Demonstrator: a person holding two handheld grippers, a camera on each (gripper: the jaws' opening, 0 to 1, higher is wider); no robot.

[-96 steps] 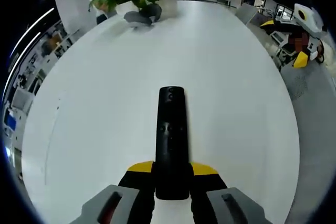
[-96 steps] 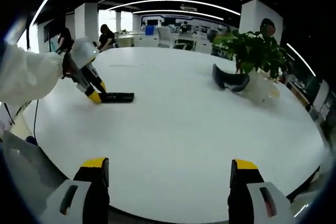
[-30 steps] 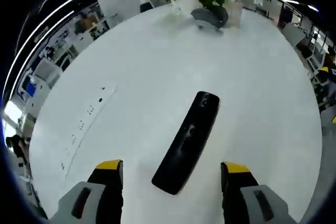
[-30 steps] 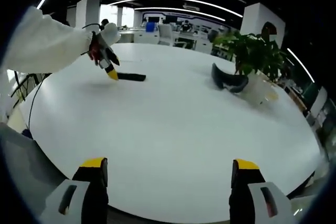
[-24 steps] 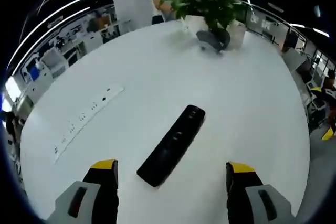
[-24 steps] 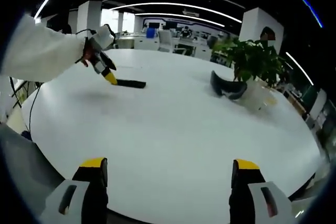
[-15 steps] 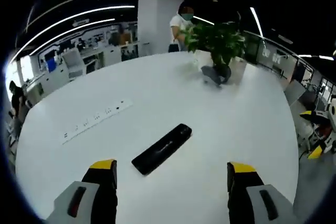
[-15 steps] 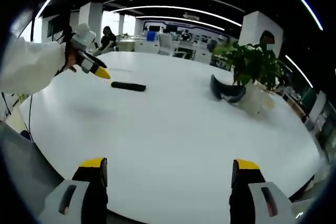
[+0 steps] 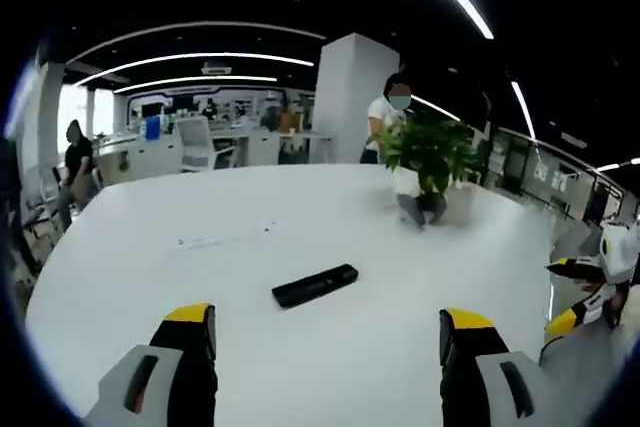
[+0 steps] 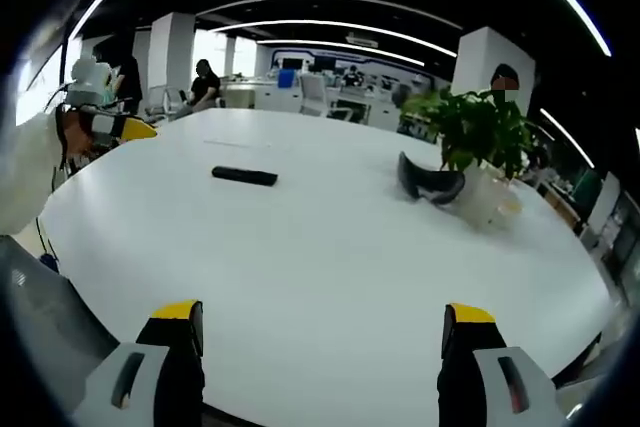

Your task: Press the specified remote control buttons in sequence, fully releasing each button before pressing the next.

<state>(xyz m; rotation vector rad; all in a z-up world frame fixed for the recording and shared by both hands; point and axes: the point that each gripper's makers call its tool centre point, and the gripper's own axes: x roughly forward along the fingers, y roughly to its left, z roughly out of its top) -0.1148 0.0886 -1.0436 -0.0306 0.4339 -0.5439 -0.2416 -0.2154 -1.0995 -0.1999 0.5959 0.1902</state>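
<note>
Ahead of the left tool point(image 9: 328, 362), between the lines of its two spread jaws and well apart from them, a black remote control point(image 9: 315, 286) lies flat on the white worktop point(image 9: 250, 247). The jaws stand wide apart, yellow-tipped, with nothing between them. Beyond the remote, toward the far edge, a potted plant point(image 9: 432, 155) stands with a dark curved object point(image 9: 420, 209) just beside its base; a person point(image 9: 386, 127) stands behind the plant. At the right edge of the left gripper view the right tool point(image 9: 590, 287) appears off the worktop's rim.

Seen from the right tool point(image 10: 315, 367), whose jaws are likewise parted and empty, the remote control point(image 10: 244, 176) lies far ahead and to the left on the worktop point(image 10: 330, 247). The potted plant point(image 10: 478, 132) and dark curved object point(image 10: 430, 183) sit ahead to the right. The left tool point(image 10: 120, 127) shows at the left edge, held off the worktop's side, clear of the remote.
</note>
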